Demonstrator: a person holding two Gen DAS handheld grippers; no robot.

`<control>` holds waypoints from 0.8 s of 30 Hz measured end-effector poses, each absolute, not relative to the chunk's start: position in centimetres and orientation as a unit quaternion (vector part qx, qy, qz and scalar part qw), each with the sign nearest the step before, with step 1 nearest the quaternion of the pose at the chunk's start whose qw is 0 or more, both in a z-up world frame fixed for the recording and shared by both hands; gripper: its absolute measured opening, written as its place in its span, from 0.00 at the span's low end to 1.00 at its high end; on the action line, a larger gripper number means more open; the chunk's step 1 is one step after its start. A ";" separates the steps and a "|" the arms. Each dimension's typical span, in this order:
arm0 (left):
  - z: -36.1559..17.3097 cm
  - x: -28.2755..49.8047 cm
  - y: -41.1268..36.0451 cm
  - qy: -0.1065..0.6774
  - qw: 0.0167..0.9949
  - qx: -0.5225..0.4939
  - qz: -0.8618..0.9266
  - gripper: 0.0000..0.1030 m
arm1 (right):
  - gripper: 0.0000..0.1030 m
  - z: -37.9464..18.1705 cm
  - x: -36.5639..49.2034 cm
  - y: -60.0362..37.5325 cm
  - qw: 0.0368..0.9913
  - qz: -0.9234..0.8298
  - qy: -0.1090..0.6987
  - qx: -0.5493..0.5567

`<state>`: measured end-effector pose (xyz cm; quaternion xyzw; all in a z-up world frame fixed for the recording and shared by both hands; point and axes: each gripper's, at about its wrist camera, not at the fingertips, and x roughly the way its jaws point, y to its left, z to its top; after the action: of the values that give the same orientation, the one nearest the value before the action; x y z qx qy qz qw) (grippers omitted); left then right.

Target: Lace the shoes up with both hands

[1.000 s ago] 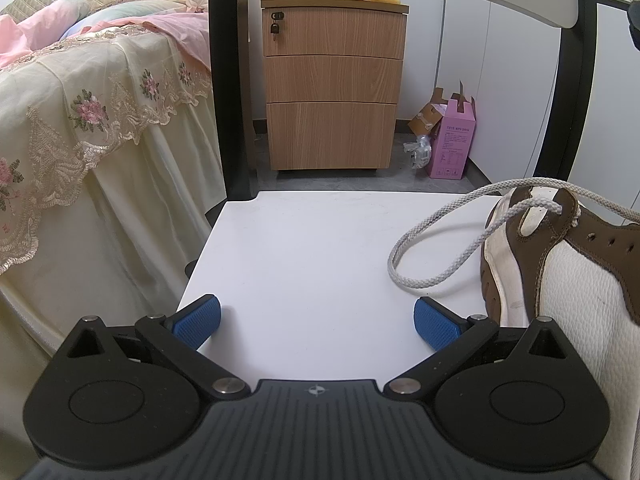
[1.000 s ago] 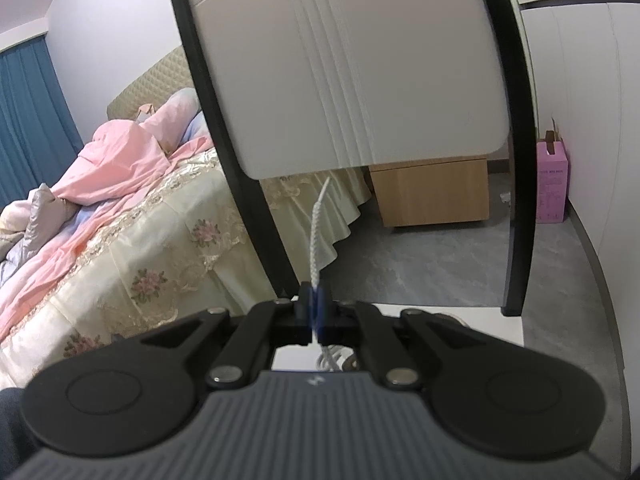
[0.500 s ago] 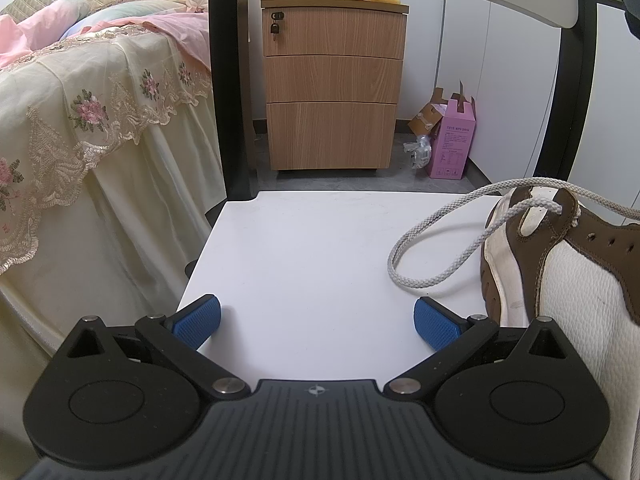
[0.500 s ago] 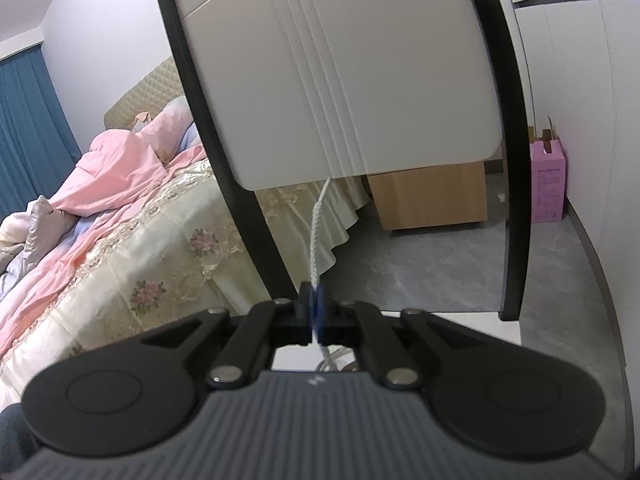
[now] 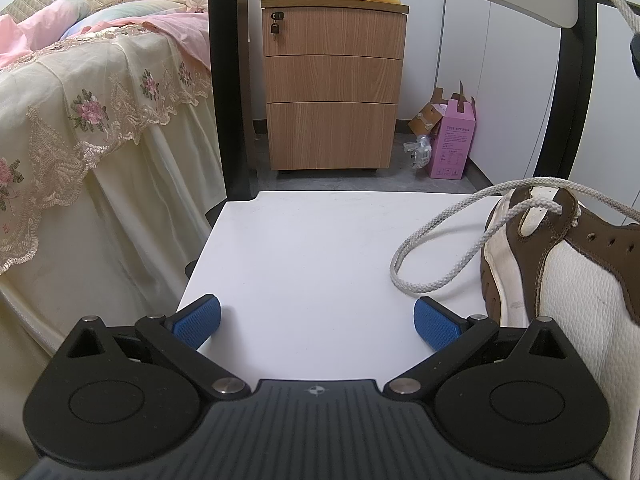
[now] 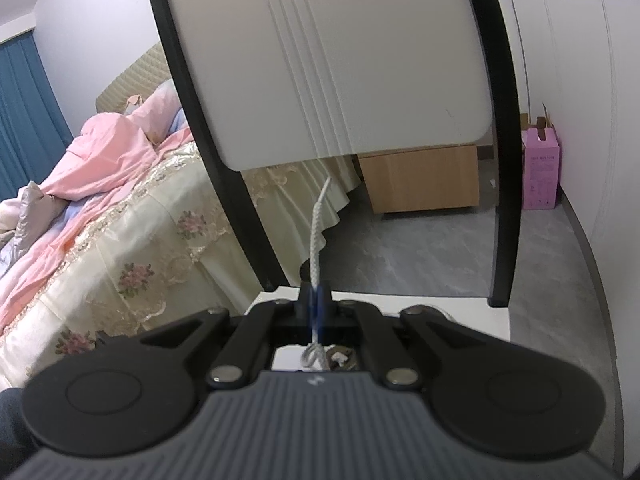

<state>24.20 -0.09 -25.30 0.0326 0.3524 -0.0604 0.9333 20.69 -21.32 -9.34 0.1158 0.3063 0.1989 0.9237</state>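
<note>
The right gripper (image 6: 316, 312) pinches the white shoelace (image 6: 317, 236) between its blue pads, jaws closed tight on it, with the free tip sticking up and forward past the fingertips toward the chair back (image 6: 332, 60). The likeliest slip is the cord sliding out of that narrow pinch if it is pulled hard against the eyelet, since only a thin round lace sits between the pads; a sharp tug could also drag or tip the shoe, as nothing visibly pins it down. The left gripper (image 5: 316, 324) hangs wide open and empty over the white chair seat (image 5: 304, 256), just beside the brown-and-white shoe (image 5: 560, 272), which lies at the seat's right edge. A slack loop of lace (image 5: 424, 252) rests on the seat and could snag a finger. The shoe's long axis appears to run from near the camera away toward the chair back; which end is the toe I cannot tell.
</note>
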 end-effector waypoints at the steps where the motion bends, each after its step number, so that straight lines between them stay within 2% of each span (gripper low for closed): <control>1: -25.3 24.2 -0.1 0.353 0.933 0.032 -0.060 1.00 | 0.03 -9.4 20.7 -21.3 0.924 0.198 0.308 0.113; 24: -25.3 24.2 -0.1 0.353 0.933 0.033 -0.060 1.00 | 0.03 -10.0 20.3 -20.5 0.916 0.210 0.332 0.083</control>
<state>24.19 -0.07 -25.29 0.0326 0.3529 -0.0603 0.9331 20.30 -20.47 -10.01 0.0833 0.3322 0.2102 0.9157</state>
